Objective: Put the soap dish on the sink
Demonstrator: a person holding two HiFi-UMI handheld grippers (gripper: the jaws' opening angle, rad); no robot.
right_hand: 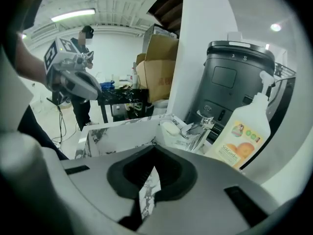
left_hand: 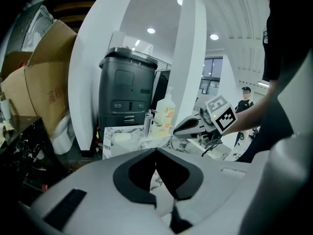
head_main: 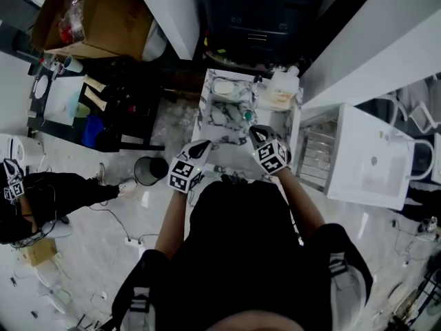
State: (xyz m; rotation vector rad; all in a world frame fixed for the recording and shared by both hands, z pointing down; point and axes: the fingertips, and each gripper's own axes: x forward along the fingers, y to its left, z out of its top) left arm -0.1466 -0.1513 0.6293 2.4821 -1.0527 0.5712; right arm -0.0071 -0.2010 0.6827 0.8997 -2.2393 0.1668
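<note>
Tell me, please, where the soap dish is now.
In the head view, the soap dish sits at the far-left corner of the sink, beside the faucet.

cardboard box (left_hand: 44, 92): cut by edge | bystander (right_hand: 80, 112): torso behind left hand-held gripper (right_hand: 95, 89)

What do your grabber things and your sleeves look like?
The left gripper and right gripper are pale grey shells with black pads inside the jaws. Each carries a cube of black-and-white square markers. The person wears a black short-sleeved top.
</note>
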